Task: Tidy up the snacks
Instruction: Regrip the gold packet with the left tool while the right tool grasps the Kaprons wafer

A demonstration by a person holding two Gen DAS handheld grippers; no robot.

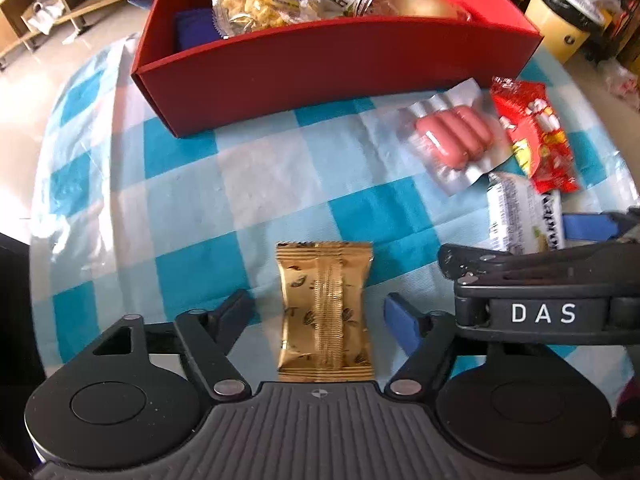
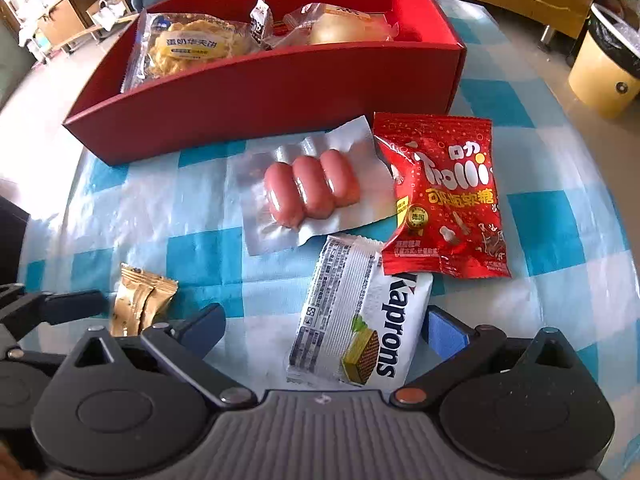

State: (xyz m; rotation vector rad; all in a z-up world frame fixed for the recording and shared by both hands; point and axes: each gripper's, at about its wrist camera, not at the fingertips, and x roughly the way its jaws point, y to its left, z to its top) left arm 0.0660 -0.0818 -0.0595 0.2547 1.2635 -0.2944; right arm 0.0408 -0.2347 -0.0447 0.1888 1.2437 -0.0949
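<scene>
Snacks partly sorted: we see waffle pack and bun in red box. Four left on tabletop: gold packet, Kaprons wafer, sausages, Trolli gummies. Left tool apart around gold packet, right tool apart around wafer, neither pressing.

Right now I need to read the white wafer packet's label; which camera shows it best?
The right wrist view: the white wafer packet lies whole between the open fingers, print legible. The left wrist view shows only its blurred end, behind the right gripper.

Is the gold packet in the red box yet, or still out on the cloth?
Out. The gold packet lies flat on the checked cloth, in front of the red box, between the open left tongs.
</scene>
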